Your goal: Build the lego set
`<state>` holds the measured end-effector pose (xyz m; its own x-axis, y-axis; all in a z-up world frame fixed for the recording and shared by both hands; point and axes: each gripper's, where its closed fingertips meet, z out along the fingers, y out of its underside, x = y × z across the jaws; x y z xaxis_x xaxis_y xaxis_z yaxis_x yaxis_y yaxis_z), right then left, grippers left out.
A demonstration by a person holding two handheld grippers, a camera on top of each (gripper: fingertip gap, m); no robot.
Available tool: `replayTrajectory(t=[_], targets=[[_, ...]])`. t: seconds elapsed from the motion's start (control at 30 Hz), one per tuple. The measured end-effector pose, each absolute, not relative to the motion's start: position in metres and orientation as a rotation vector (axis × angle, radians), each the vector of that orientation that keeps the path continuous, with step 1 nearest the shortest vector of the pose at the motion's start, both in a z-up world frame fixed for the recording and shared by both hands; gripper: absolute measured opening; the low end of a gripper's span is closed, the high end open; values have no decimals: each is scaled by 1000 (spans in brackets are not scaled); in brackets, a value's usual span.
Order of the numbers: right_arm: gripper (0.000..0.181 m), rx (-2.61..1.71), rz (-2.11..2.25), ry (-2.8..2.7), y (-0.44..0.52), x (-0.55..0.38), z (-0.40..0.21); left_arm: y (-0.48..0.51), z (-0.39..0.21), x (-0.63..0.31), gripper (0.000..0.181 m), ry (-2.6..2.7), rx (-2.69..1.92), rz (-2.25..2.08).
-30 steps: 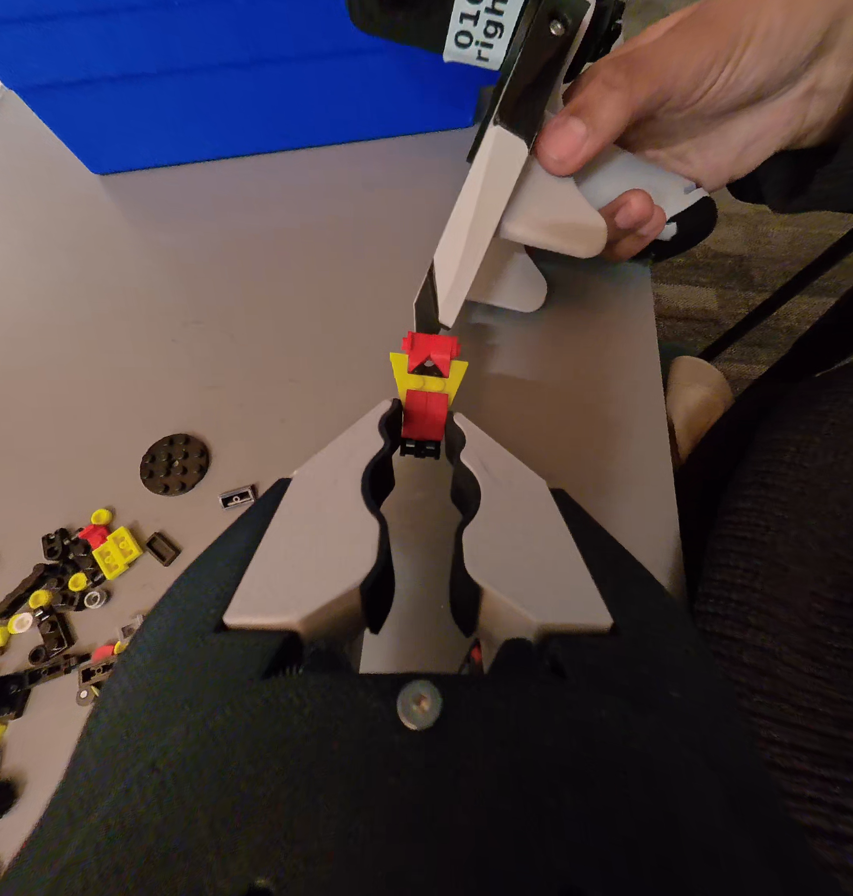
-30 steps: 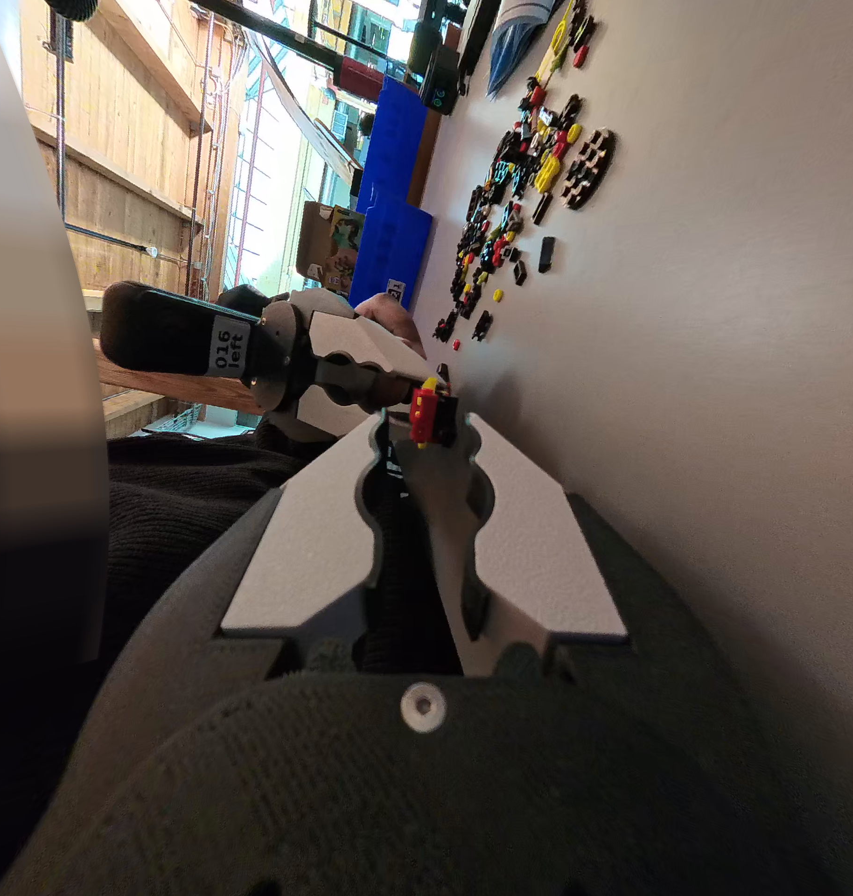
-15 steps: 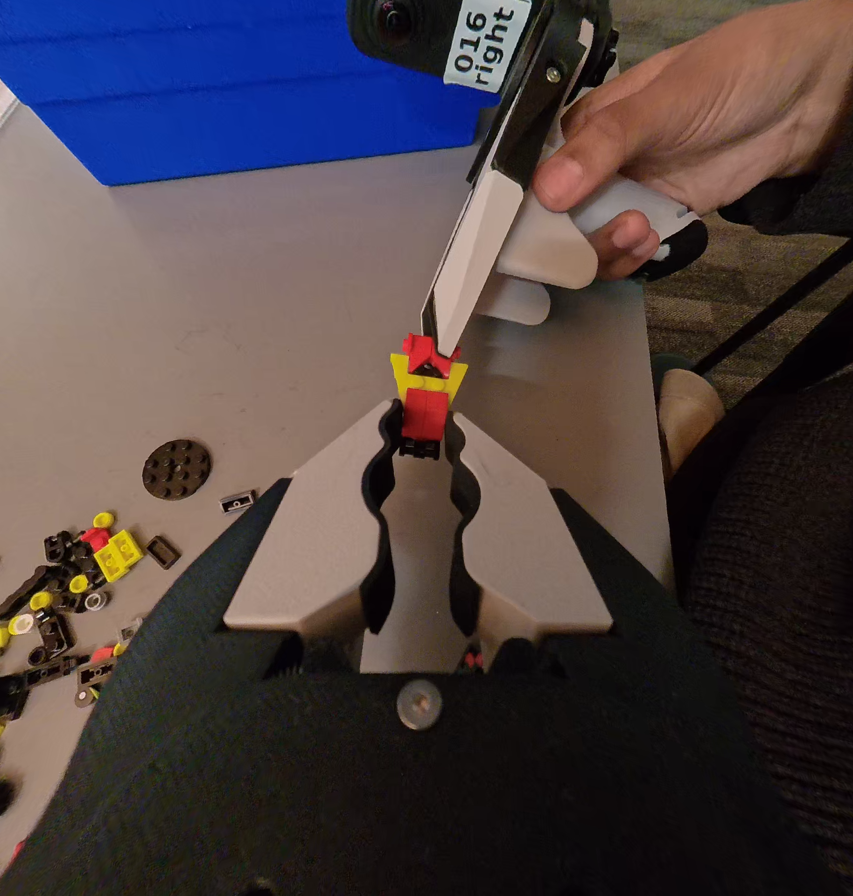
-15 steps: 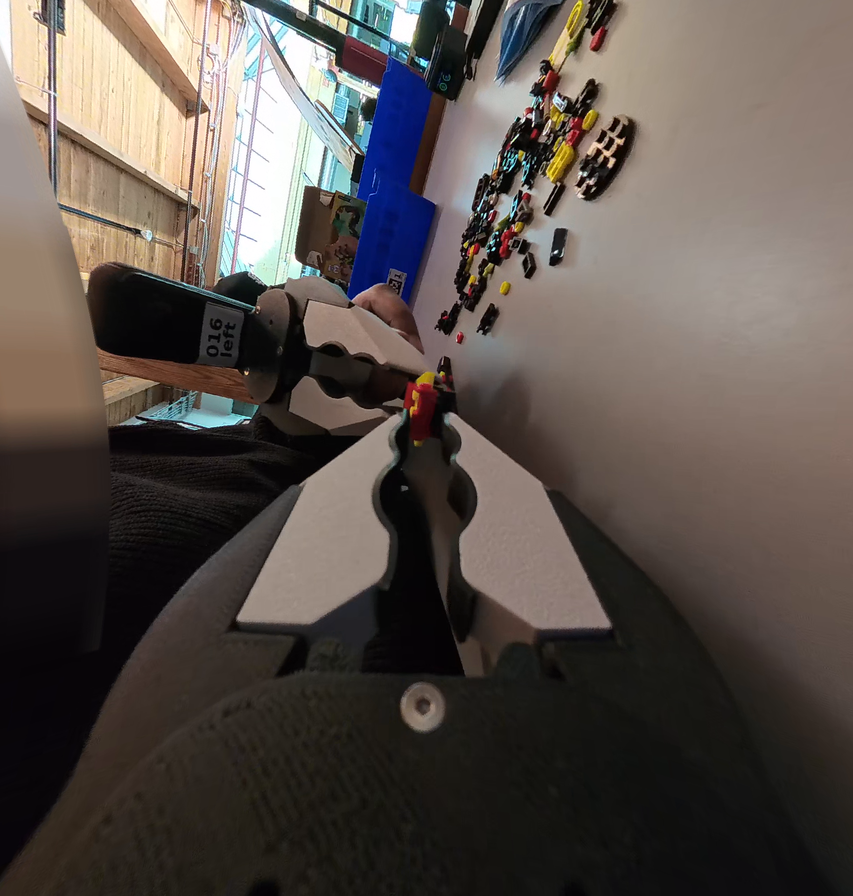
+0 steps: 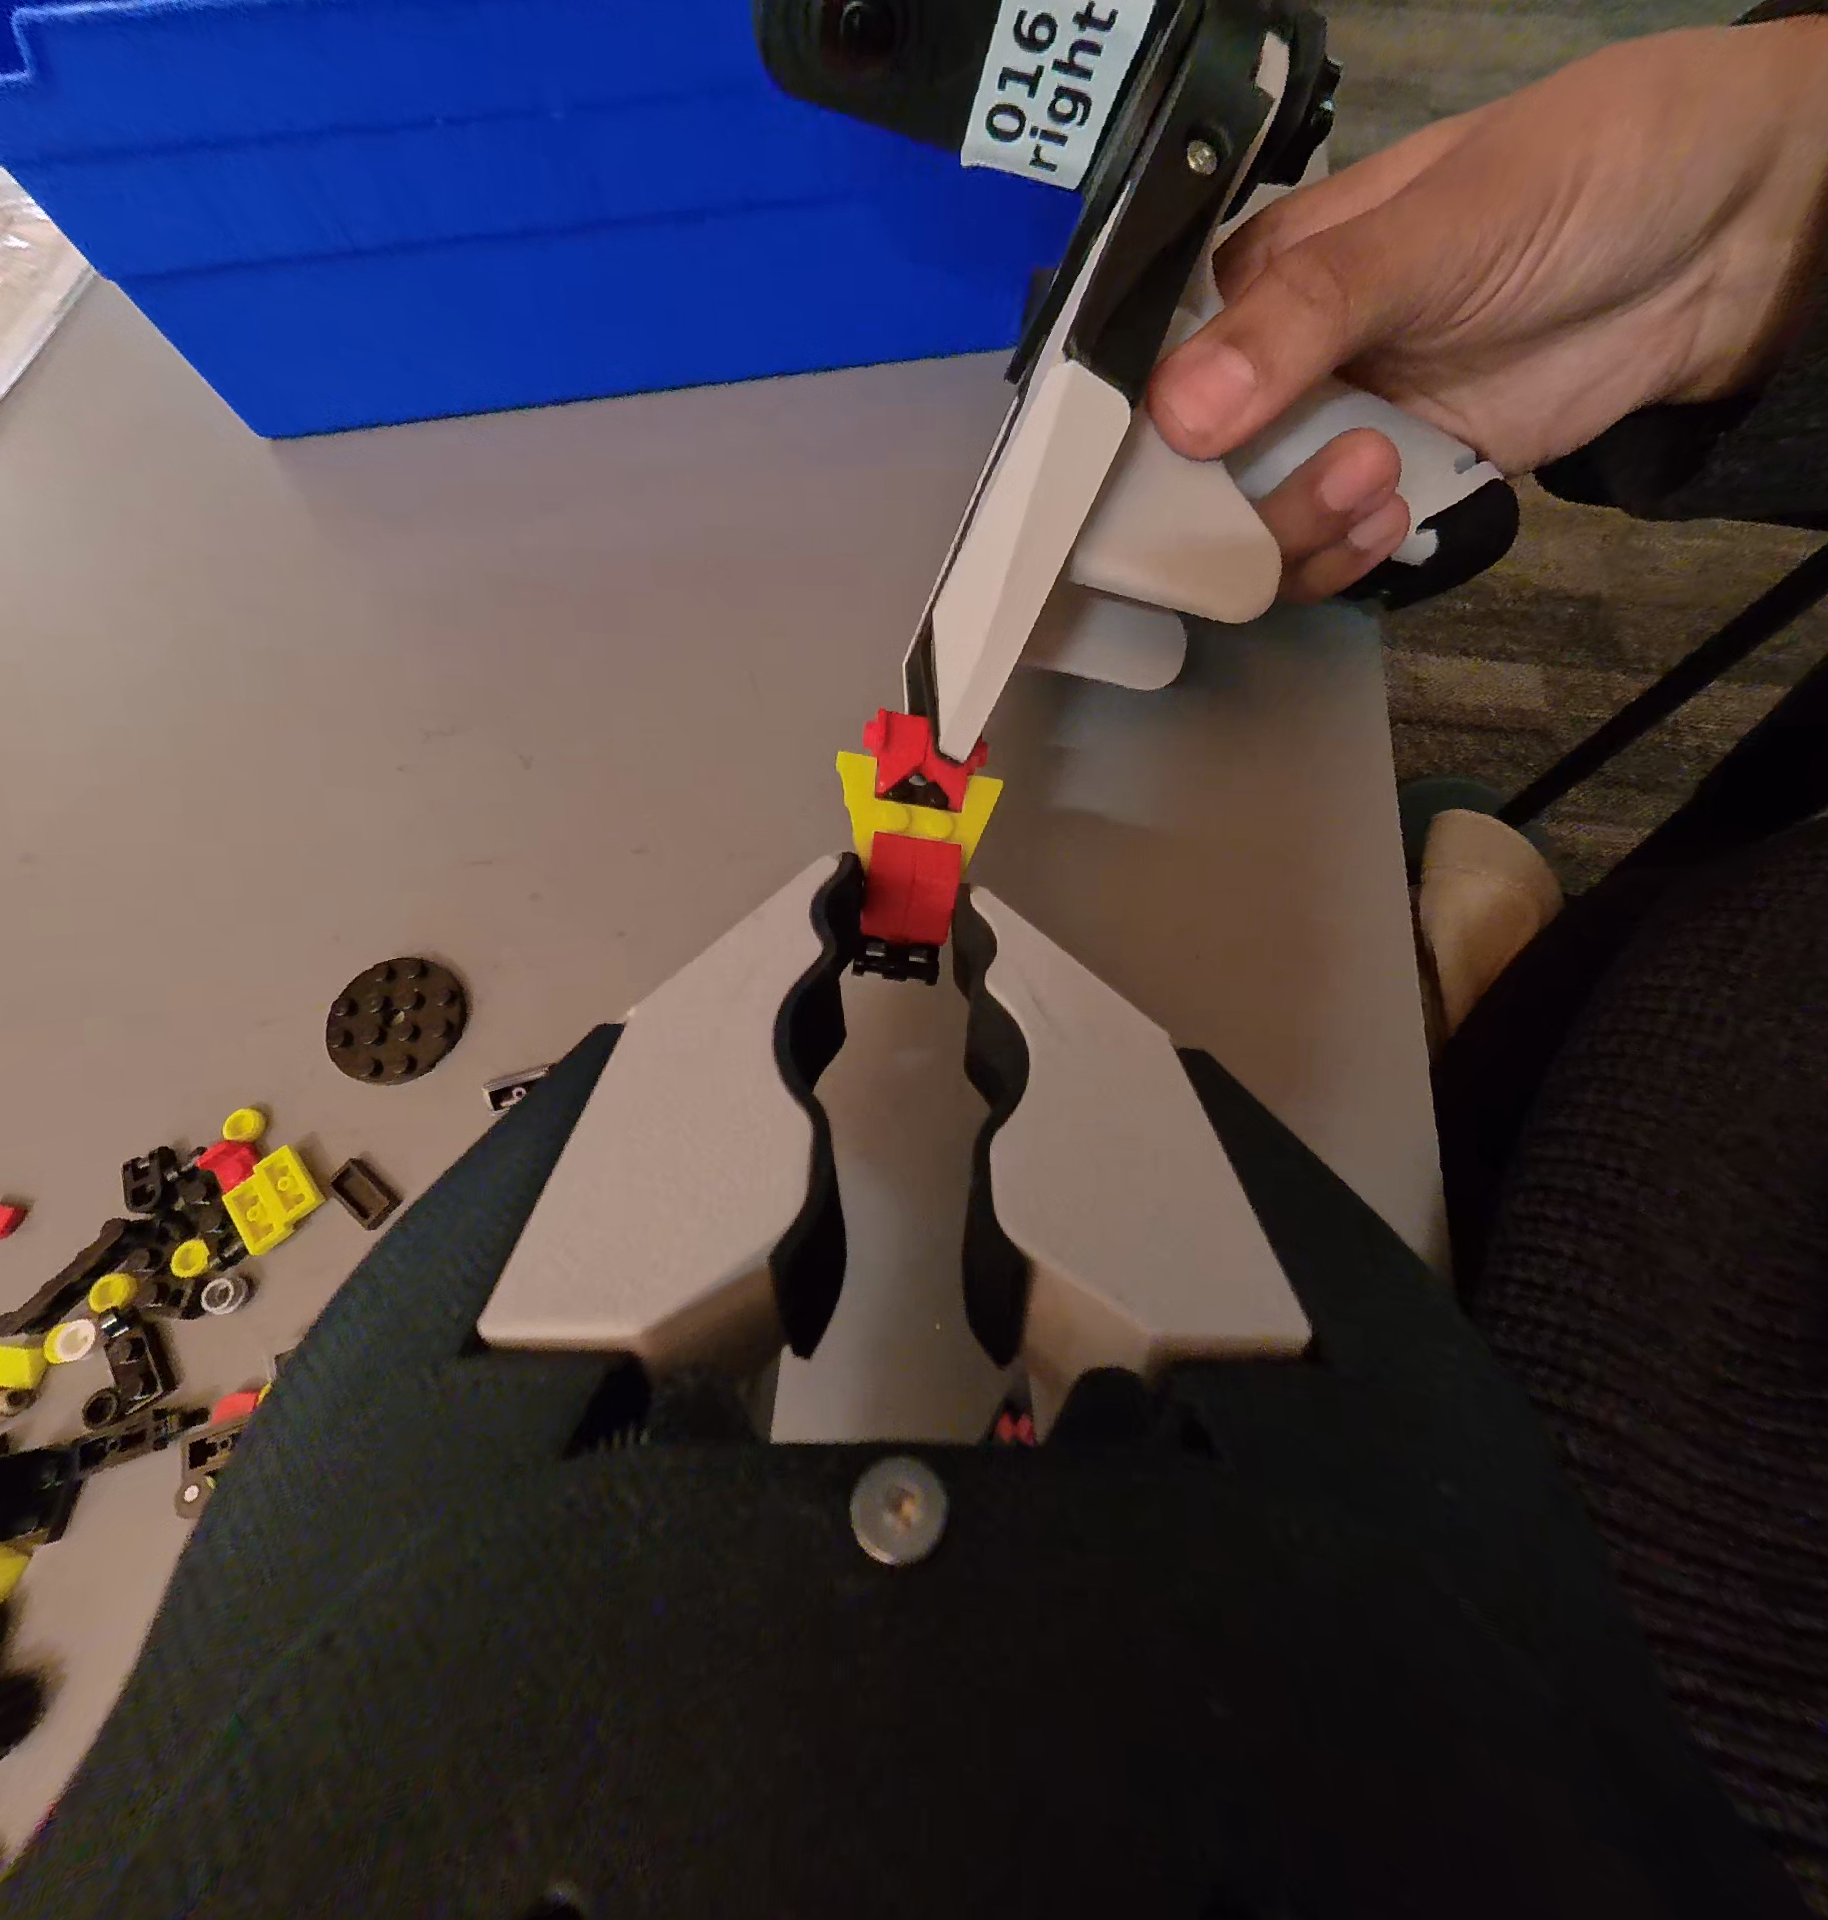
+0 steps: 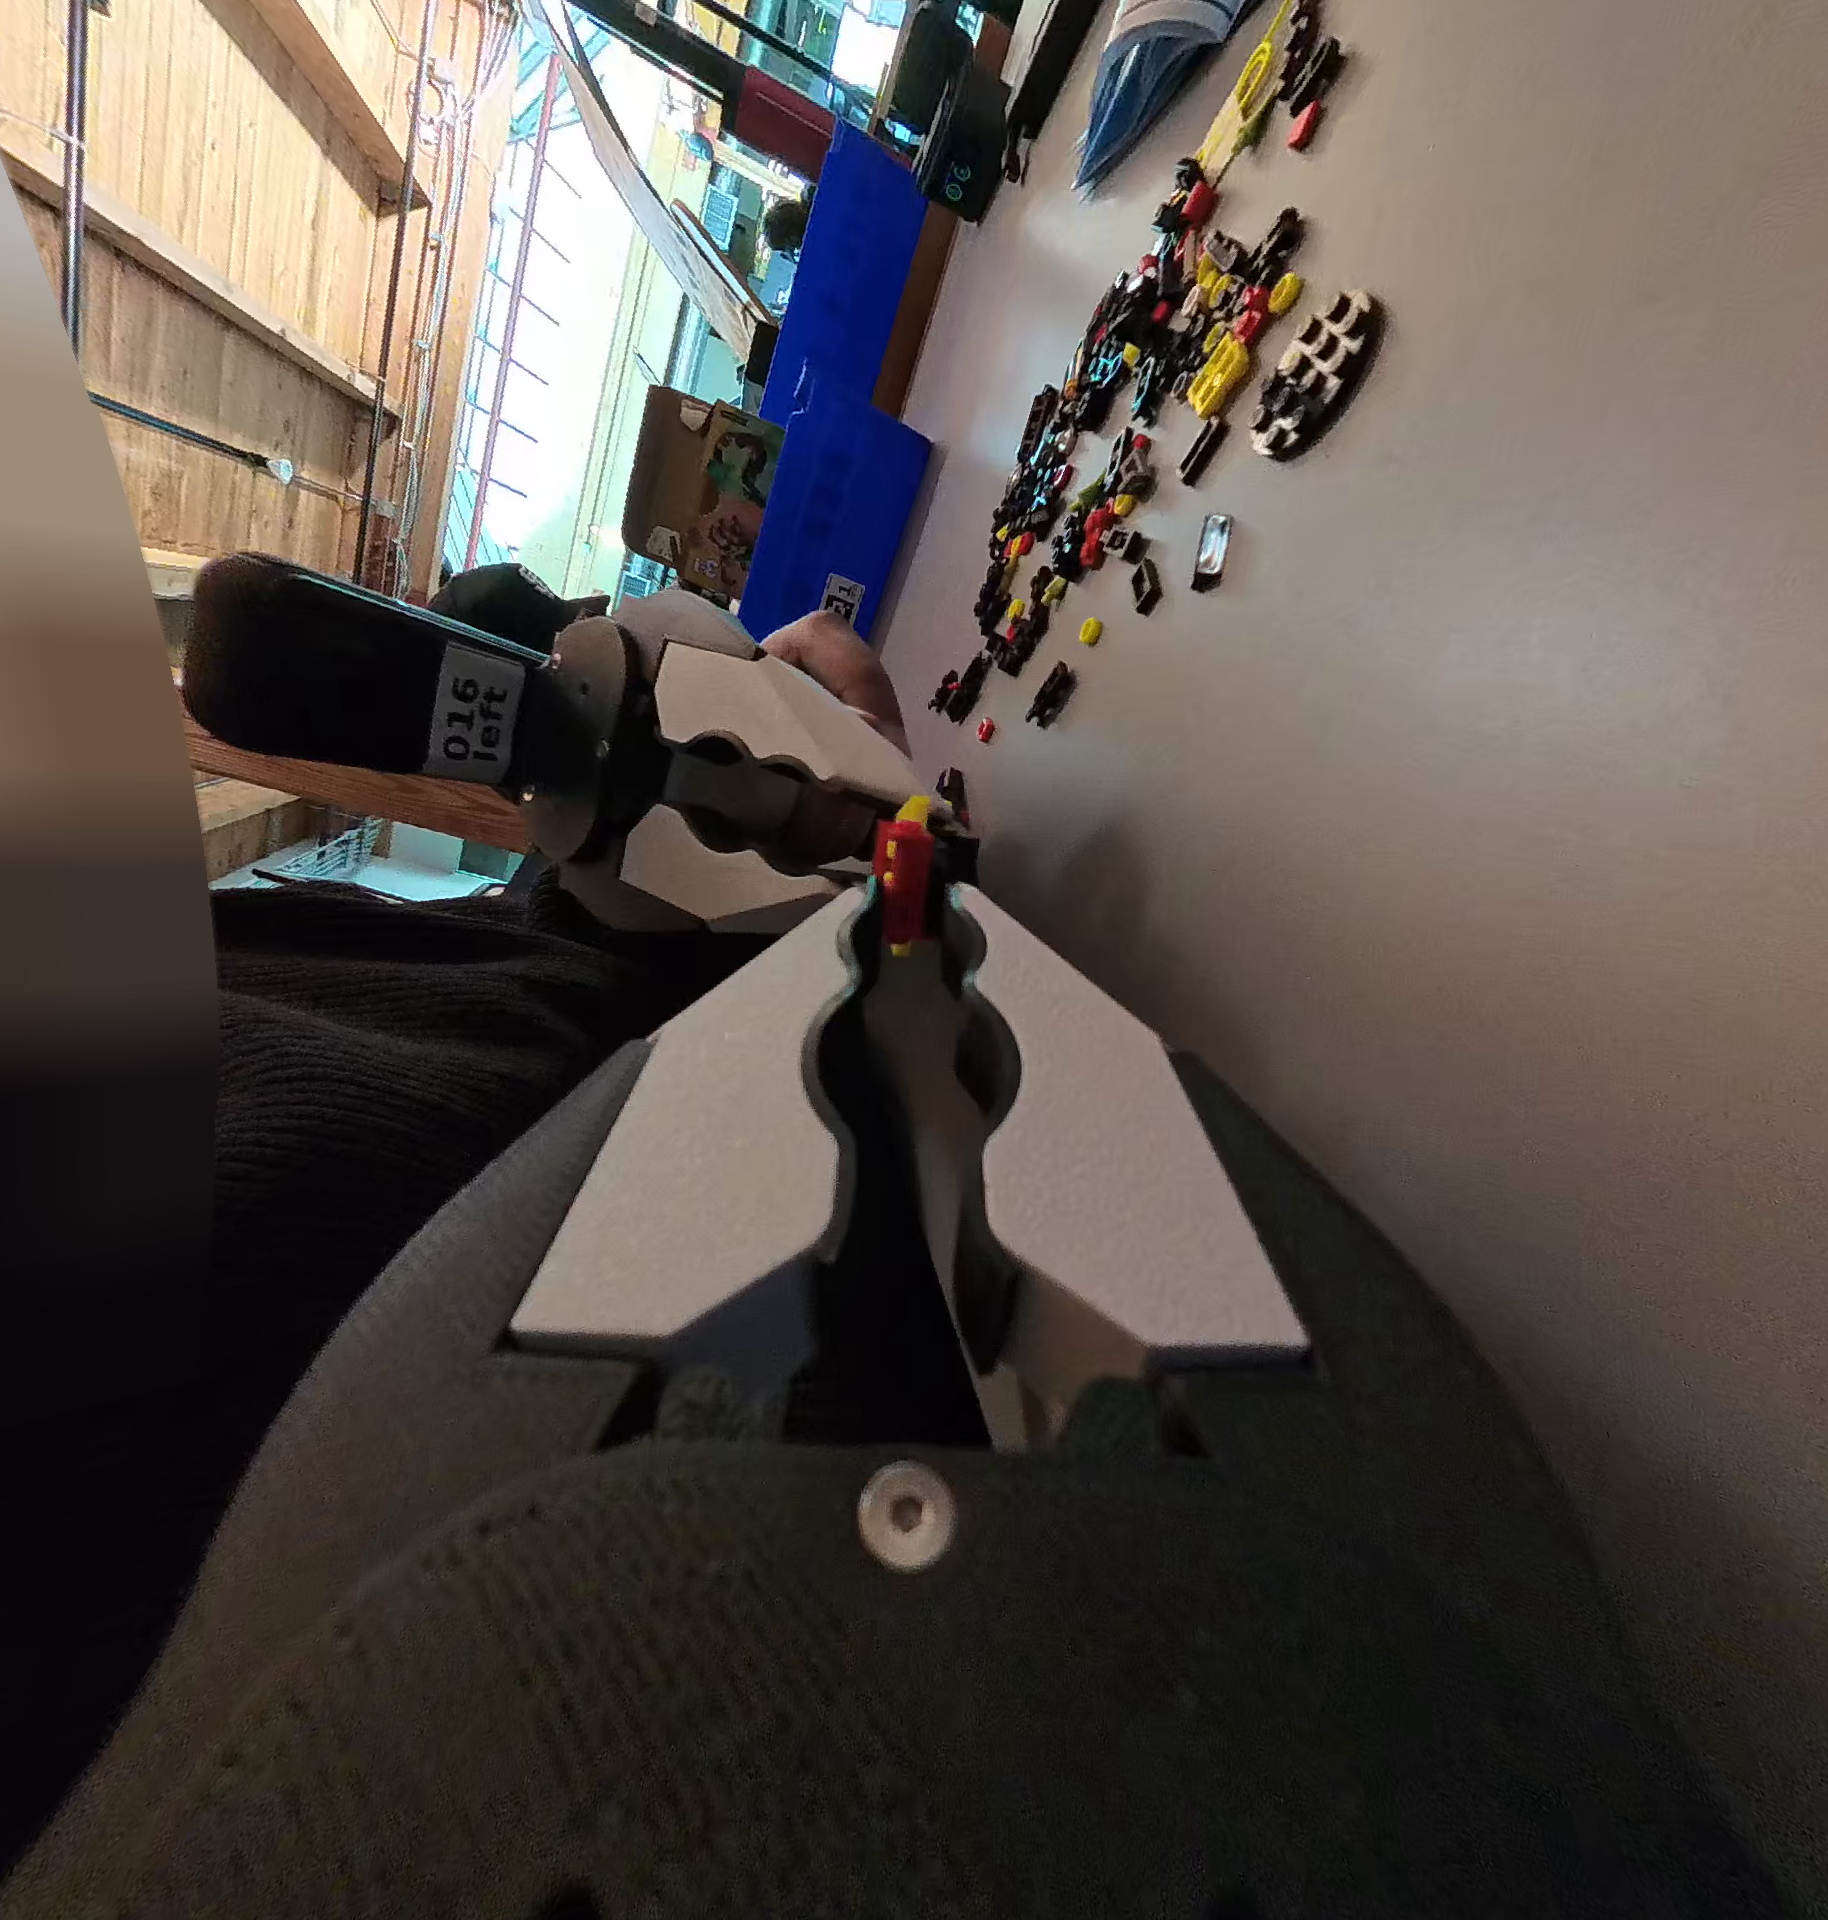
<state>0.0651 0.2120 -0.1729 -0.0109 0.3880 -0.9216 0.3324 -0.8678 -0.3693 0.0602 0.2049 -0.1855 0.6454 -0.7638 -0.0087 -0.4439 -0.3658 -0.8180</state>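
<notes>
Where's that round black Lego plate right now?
In the left wrist view the round black plate lies flat on the grey table, left of the left gripper, just beyond the pile of loose pieces and apart from it.

In the left wrist view our left gripper [image 5: 905, 904] fills the lower centre, its jaws drawn in and clamped on the small model [image 5: 910, 883] at the fingertips. Our right gripper [image 5: 941, 727] comes down from the upper right, steeply tilted, its tip pinched on the model's top, with our right hand [image 5: 1492, 270] wrapped round its handle at the right edge, thumb on top. In the right wrist view our left hand [image 6: 837, 675] shows only partly behind the left gripper, left of centre.
</notes>
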Motion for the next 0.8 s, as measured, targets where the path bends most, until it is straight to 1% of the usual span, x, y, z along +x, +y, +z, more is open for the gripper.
replayTrajectory(t=[0.5, 0.57, 0.7, 0.8], targets=[[9, -2126, 1951, -769, 221, 61, -167, 210, -181, 56, 15, 873, -1984, -480], [34, -2079, 1954, -765, 225, 63, -161, 212, -180, 54, 15, 834, -1987, -507], [30, -1939, 1942, -722, 242, 74, -141, 213, -176, 49, 15, 767, -1990, -587], [27, -1811, 1788, -831, 247, 79, -126, 210, -170, 50, 15, 682, -1988, -757]])
